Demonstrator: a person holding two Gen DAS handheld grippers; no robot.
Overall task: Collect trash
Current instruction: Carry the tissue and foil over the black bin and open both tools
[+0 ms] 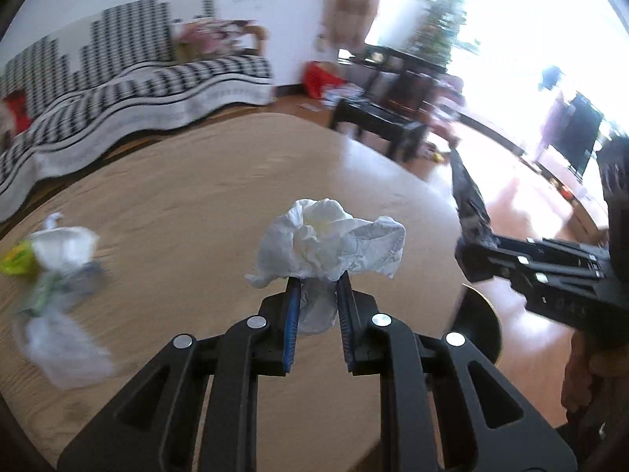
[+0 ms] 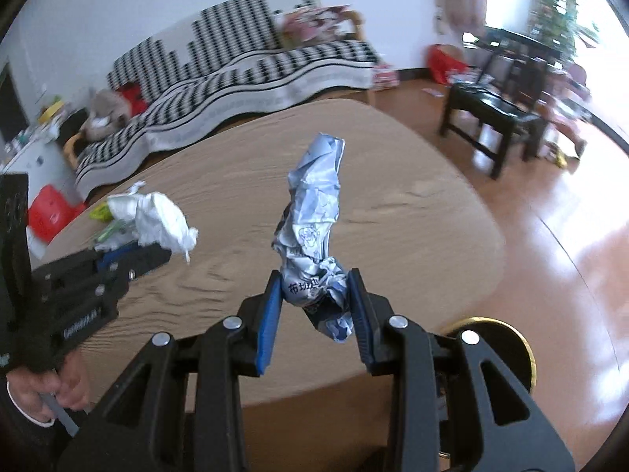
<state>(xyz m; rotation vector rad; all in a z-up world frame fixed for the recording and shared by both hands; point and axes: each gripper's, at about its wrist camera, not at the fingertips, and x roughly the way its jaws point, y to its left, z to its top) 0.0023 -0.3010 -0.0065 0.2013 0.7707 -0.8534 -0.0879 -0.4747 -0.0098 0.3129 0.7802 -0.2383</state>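
Observation:
My left gripper is shut on a crumpled white tissue, which bulges out above the blue pads over the wooden table. My right gripper is shut on a crumpled silver-blue wrapper that sticks up from its jaws. In the left wrist view the right gripper comes in from the right with the wrapper seen dark against the light. The right wrist view shows the left gripper at the left with the tissue. More trash lies on the table's left side: white paper, a clear plastic bag and a yellow-green piece.
A round bin rim with a gold edge shows below the table's near right corner. A sofa with a black-and-white cover stands behind the table. Dark stools and a dark table are at the right on the glossy wood floor. A hand holds the left gripper.

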